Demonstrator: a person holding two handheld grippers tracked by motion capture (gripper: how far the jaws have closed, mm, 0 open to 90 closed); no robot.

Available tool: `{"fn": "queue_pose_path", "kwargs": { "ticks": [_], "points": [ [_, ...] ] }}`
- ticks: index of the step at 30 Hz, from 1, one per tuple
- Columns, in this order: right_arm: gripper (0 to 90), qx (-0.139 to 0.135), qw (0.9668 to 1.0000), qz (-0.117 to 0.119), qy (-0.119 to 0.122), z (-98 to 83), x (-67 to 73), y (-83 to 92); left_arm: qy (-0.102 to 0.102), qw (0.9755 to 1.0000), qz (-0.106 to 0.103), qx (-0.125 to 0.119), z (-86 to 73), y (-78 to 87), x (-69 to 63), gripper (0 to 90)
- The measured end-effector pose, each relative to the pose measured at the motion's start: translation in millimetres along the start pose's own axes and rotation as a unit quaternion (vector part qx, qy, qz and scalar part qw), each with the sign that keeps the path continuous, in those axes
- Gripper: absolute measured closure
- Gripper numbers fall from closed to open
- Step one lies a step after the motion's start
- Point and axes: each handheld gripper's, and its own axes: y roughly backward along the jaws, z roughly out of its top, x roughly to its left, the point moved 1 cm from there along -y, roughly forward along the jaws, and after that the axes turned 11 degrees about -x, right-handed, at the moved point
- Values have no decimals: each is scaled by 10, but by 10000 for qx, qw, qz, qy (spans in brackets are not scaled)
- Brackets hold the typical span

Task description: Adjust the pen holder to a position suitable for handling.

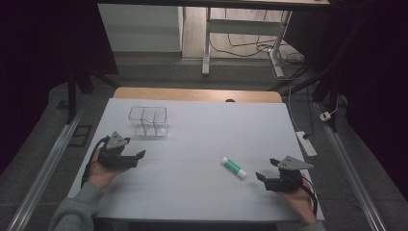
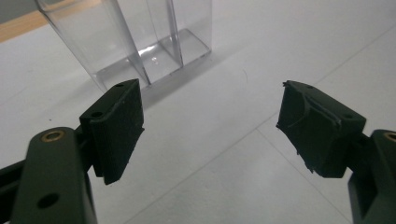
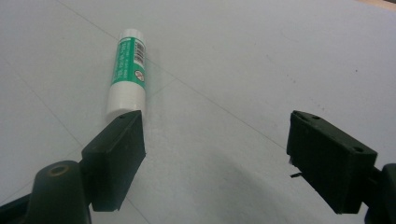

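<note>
The glue stick [image 1: 234, 167] lies flat on the white surface [image 1: 192, 192], just ahead-left of the right tongs [image 1: 266, 170], its long axis running away from them; the spread left tongs [image 1: 138, 157] are farther off. Right tongs also gape, empty. Green label shows a barcode; lettering unreadable.

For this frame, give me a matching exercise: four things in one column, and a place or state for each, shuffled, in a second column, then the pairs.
Things:
1. glue stick
2. clear organizer
3. left gripper
4. right gripper

Places or states:
A. upright at the far left of the white table, nothing inside
B. open, jaws toward the glue stick
C. lying flat, green label, white cap
D. open, nothing between the jaws, near the organizer

Pairs: 1-C, 2-A, 3-D, 4-B
</note>
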Motion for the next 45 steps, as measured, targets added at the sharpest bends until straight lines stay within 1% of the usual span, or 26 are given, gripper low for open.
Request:
{"fn": "queue_pose_path", "kwargs": {
  "ticks": [2, 4, 8, 9, 12, 15, 17, 18, 19, 20, 21, 25, 30, 35, 36, 37, 38, 39, 40, 41, 42, 43, 44, 45],
  "points": [
    [186, 7, 10000, 13, -10, -2, 0, -4, 1, 10000, -25, 86, 13, -7, 34, 226],
    [185, 12, 10000, 22, -24, -4, 0, -8, 60, 9999, -84, 123, 28, 1, 69, 230],
    [185, 18, 10000, 16, -30, -4, 0, -9, 207, 9998, -50, 31, 60, 33, 157, 238],
    [185, 16, 10000, 26, -40, -5, -1, -9, 242, 9997, -35, 15, 68, 33, 176, 241],
    [186, 15, 10000, 26, -47, -6, -1, -11, 237, 9997, 55, 48, 103, 24, 248, 243],
    [185, 70, 10000, 24, -25, -8, -3, -14, 318, 9994, 123, -15, 154, 24, 346, 252],
    [186, 81, 10000, 29, -11, -10, -1, -18, 318, 9993, 183, -20, 186, 22, 414, 258],
    [185, 86, 10000, 32, -10, -11, -1, -20, 344, 9992, 219, -51, 198, 20, 449, 261],
    [185, 85, 10000, 12, -13, -12, -2, -21, 454, 9986, 238, -93, 212, 12, 522, 270],
    [185, 85, 10000, 12, -13, -12, -2, -21, 454, 9986, 238, -93, 212, 12, 522, 272],
    [185, 83, 10000, 9, -16, -11, -2, -19, 446, 9986, 275, -66, 214, 6, 556, 276],
    [185, 89, 10000, 21, -26, -13, -2, -21, 629, 9973, 368, -69, 176, -13, 694, 289],
    [185, 68, 9999, 61, -49, -20, -3, -36, 765, 9960, 456, 69, 94, -93, 812, 309],
    [186, 77, 9999, 57, -47, -20, -3, -37, 812, 9953, 499, 157, 55, -216, 870, 377],
    [186, 79, 9999, 57, -42, -20, -3, -37, 813, 9952, 512, 173, 53, -242, 877, 398],
    [186, 99, 9999, 44, -30, -20, -3, -36, 807, 9951, 547, 175, 52, -267, 885, 451],
    [186, 99, 9999, 44, -30, -20, -3, -36, 809, 9949, 569, 174, 51, -292, 895, 451],
    [186, 115, 9999, 48, -23, -21, -3, -39, 812, 9948, 597, 174, 50, -316, 904, 522],
    [186, 115, 9999, 48, -23, -21, -3, -39, 807, 9946, 632, 182, 50, -339, 915, 522],
    [186, 120, 9999, 60, -23, -23, -1, -43, 811, 9942, 677, 199, 48, -360, 929, 601],
    [186, 120, 9999, 60, -23, -23, -1, -43, 822, 9939, 706, 226, 49, -381, 943, 601],
    [187, 157, 9999, 51, -7, -24, -1, -43, 799, 9939, 709, 279, 53, -419, 973, 705],
    [187, 157, 9999, 51, -7, -24, -1, -43, 799, 9939, 709, 279, 53, -419, 973, 765],
    [187, 149, 9999, 62, -13, -26, 0, -46, 809, 9938, 707, 285, 56, -442, 989, 765]
  ]
}}
